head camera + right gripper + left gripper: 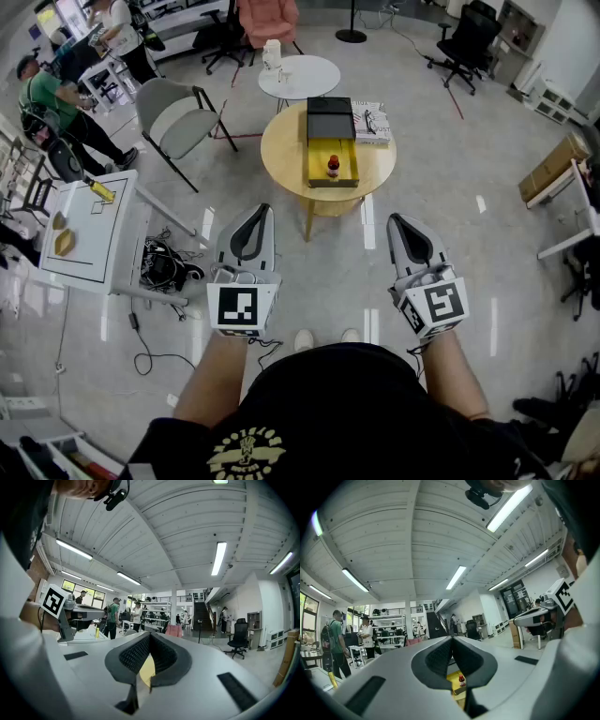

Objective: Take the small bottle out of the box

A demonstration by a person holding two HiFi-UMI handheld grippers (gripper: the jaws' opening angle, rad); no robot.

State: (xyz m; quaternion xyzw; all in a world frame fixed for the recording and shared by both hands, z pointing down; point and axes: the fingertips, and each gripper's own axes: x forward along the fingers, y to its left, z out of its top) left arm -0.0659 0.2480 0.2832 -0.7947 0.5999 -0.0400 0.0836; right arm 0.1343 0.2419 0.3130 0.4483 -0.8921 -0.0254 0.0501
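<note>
The small bottle, dark with a red cap, stands upright in an open yellow box whose black lid lies folded back, on a round wooden table. Both grippers hang level well short of that table, over the floor. My left gripper is shut, its jaws meeting at the tips with nothing between them. My right gripper is shut and empty too. In the left gripper view the bottle and the yellow box show far off, below the closed jaw tips. The right gripper view shows only a yellowish patch behind its closed jaws.
A book lies on the wooden table beside the box. Behind stands a small white round table; a grey chair is at its left. A white desk with cables underneath stands near my left. People stand at the far left.
</note>
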